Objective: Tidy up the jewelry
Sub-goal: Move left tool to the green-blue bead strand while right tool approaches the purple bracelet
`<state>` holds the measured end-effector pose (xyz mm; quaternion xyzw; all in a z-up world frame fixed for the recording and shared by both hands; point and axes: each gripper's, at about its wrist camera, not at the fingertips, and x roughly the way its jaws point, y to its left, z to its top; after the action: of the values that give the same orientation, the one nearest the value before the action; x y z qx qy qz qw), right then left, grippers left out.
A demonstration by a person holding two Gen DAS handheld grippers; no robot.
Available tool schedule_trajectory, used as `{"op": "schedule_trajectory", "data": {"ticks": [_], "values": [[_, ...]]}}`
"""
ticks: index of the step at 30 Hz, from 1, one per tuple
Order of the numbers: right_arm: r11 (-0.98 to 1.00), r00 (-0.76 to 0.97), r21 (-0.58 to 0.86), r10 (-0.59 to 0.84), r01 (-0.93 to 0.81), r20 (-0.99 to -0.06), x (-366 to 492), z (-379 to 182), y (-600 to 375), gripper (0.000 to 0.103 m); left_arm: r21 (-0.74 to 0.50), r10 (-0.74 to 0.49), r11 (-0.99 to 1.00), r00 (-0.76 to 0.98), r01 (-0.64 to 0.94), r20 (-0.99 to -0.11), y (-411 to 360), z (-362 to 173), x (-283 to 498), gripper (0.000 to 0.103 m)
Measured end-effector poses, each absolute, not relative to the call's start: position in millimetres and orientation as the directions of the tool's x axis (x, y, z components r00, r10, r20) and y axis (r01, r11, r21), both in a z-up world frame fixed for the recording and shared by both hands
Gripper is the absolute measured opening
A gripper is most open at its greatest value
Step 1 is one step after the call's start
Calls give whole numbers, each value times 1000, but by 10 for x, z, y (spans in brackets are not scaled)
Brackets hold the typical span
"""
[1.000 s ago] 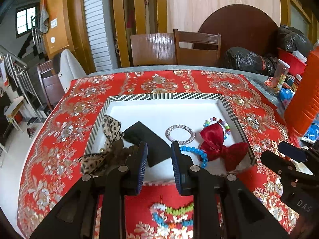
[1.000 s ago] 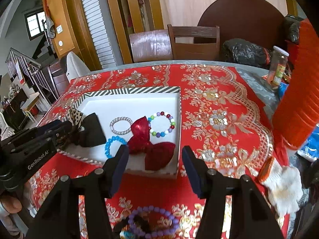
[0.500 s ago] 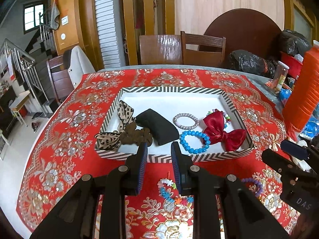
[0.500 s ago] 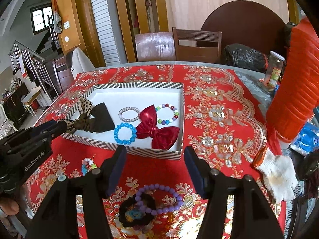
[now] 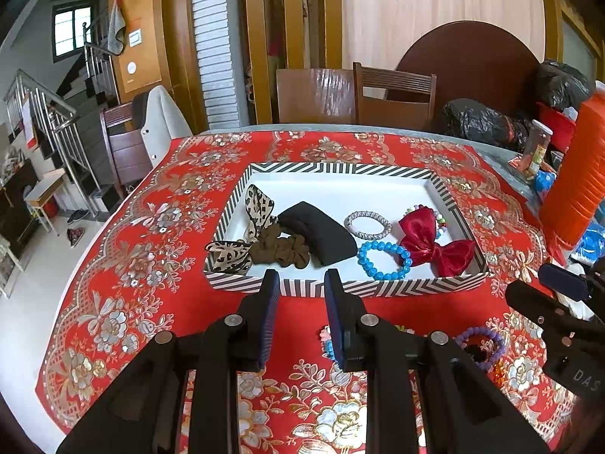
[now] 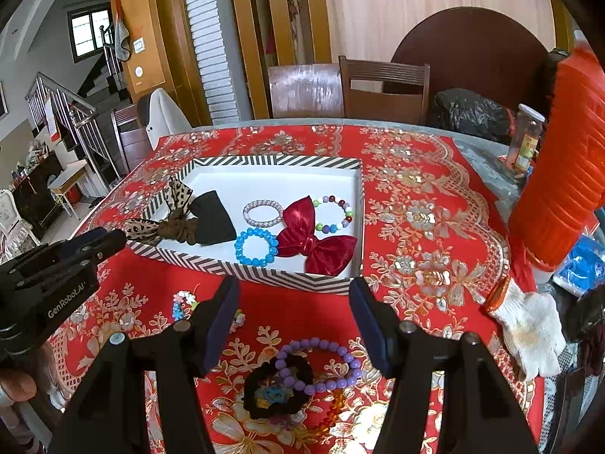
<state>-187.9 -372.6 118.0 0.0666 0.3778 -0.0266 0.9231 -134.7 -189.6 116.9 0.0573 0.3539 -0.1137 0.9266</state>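
Having backed off the tray (image 5: 346, 288), left fingers (image 5: 270, 304) stay narrow, right fingers (image 6: 368, 314) wide.

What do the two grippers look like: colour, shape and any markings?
Both are matte black plastic with silver rivets. Each has two angular arms ending in flat dark blue ribbed pads. The left gripper carries white "GenRobot.AI" lettering on its side; the right gripper shows "DAS". No cables or sleeves are visible.

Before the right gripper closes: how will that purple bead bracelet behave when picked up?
The purple bead bracelet is probably light and floppy: its loop lies uneven, draped over the black scrunchie. The round glossy beads may slip between the fingers. Lifting it could drag the scrunchie along, since they overlap.
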Motion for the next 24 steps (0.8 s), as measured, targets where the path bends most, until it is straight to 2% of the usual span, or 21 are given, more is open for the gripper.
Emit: {"op": "schedule_trajectory", "data": {"ticks": [10, 15, 24], "values": [[992, 714, 103, 18, 76, -700, -1944, 1199, -3678, 63, 31, -165, 968, 721, 251, -673, -1852, 1159, -1421, 22], [992, 712, 111, 36, 60, -702, -1970, 1221, -3708, 63, 0, -191, 963, 686, 268, -702, -1764, 1121, -1391, 22], [991, 663, 124, 64, 44, -746, -1940, 1019, -3903, 63, -154, -306, 940, 550, 305, -777, -1640, 851, -1215, 22]]}}
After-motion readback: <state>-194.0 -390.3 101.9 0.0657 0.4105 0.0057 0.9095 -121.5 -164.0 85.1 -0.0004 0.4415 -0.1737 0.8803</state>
